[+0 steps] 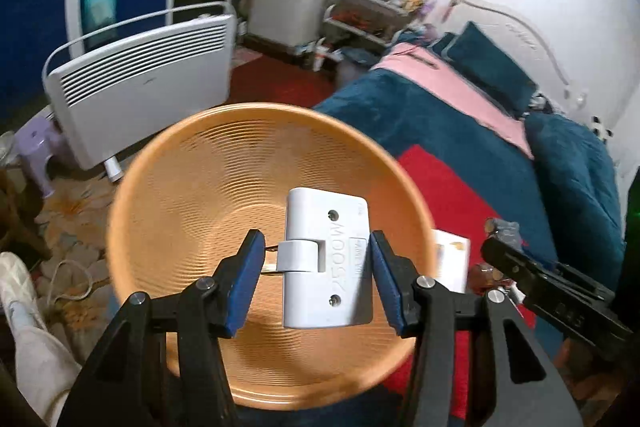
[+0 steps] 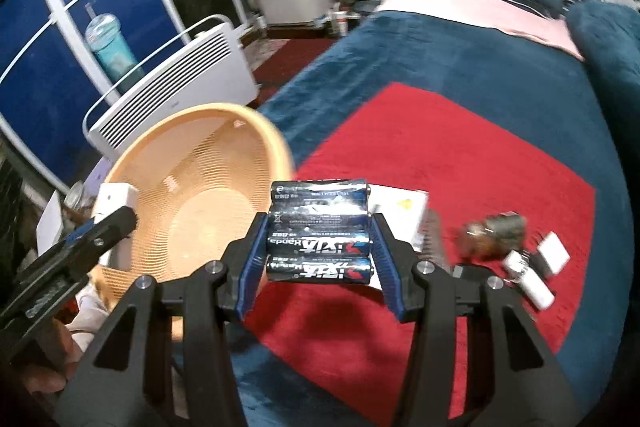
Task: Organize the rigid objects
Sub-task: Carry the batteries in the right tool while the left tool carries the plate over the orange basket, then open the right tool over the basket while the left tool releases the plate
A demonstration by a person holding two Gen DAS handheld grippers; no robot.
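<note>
White plastic plug adapter sits clamped in the left gripper, over the orange basket; right gripper pinches a battery pack beside the basket rim, above the red cloth's left edge — slick shrink-wrap could slip, or both drops collide.

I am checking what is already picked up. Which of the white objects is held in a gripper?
The white plug adapter, held by the left gripper over the basket; the other white pieces lie on the red cloth.
</note>
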